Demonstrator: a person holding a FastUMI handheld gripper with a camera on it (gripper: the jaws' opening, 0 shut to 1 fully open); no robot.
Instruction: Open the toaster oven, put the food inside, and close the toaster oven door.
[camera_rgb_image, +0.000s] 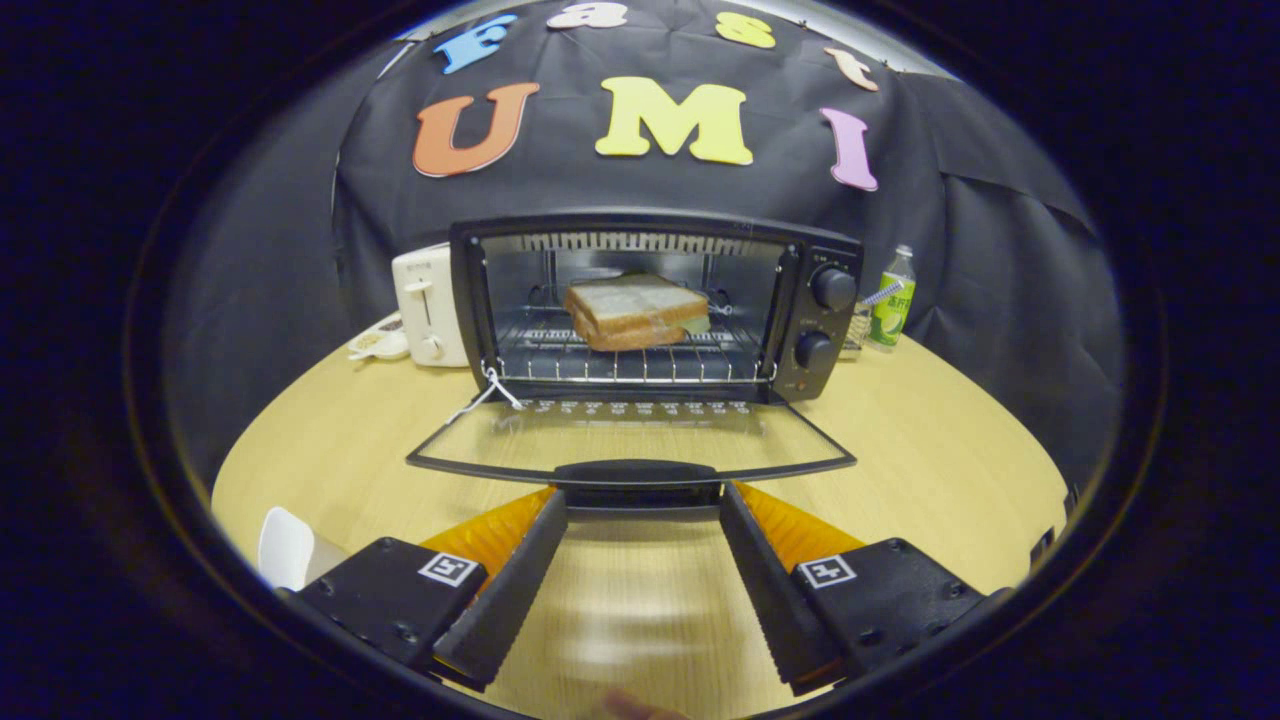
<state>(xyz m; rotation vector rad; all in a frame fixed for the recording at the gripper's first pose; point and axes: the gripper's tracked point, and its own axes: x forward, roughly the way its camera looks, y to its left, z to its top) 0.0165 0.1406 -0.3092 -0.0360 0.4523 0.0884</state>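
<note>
Your sandwich (636, 310) already sits on the wire rack (630, 352) inside the toaster oven (655, 300), so by the look of it only the closing step is left. The glass door (630, 435) lies dropped fully open, flat over the wooden table (930, 450), with its dark handle (635, 473) toward you.

Working left to right: a white object (285, 548) lies on the table beside your left finger. Farther back stand a small dish (378, 342) and a white pop-up toaster (428, 305), just left of the oven. A loop of white string (487, 392) hangs at the door's left hinge corner. Your gripper (640, 505) is spread wide, holding nothing, its fingertips flanking the handle's ends, right at the door's front edge.

Next, I judge, you need to catch the handle or get under that edge, then swing the door up until it shuts.

Right of the oven's two knobs (832, 288) stands a green bottle (892, 298); its label is too small to read, as are the panel markings.
</note>
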